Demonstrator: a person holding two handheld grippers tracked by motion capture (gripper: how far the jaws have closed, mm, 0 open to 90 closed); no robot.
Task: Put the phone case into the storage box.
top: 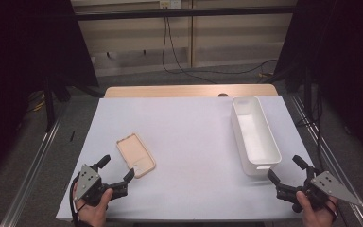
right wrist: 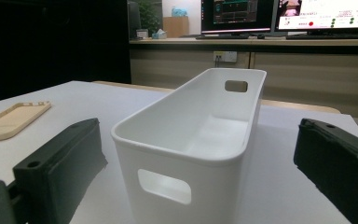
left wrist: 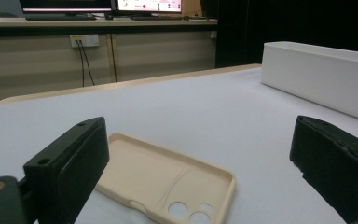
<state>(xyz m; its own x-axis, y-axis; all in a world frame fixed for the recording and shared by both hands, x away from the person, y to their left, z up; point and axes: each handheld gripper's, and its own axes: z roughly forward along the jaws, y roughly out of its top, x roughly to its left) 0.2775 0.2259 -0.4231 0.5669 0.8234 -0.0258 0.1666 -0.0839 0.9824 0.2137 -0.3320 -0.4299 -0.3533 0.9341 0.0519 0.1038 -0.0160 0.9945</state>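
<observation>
You are holding the left gripper (top: 116,171) in the lower left of the high view, with its jaws standing wide apart and nothing between the pads. Its tips are pointing up and to the right, toward the near end of the phone case (top: 135,154), and one tip is sitting just beside that end; I cannot tell whether it is touching. The case is lying flat on the white table cover (top: 189,142), left of centre in the frame, hollow side up, running on a slant from upper left to lower right. In the left gripper view the case (left wrist: 165,179) is lying low in the frame between the two jaws, with its camera cutouts at the bottom edge and its far end tucked behind the left-hand jaw.

You are holding the right gripper (top: 287,171) in the lower right of the high view, likewise spread wide and gripping nothing. Its tips are sitting just below the near short end of the white bin (top: 255,135), which is standing upright along the right side of the cover, long axis running up the frame. In the right gripper view the bin (right wrist: 191,154) is filling the centre between the jaws, with a handle slot facing you, and the case (right wrist: 14,120) is lying at the left edge.
</observation>
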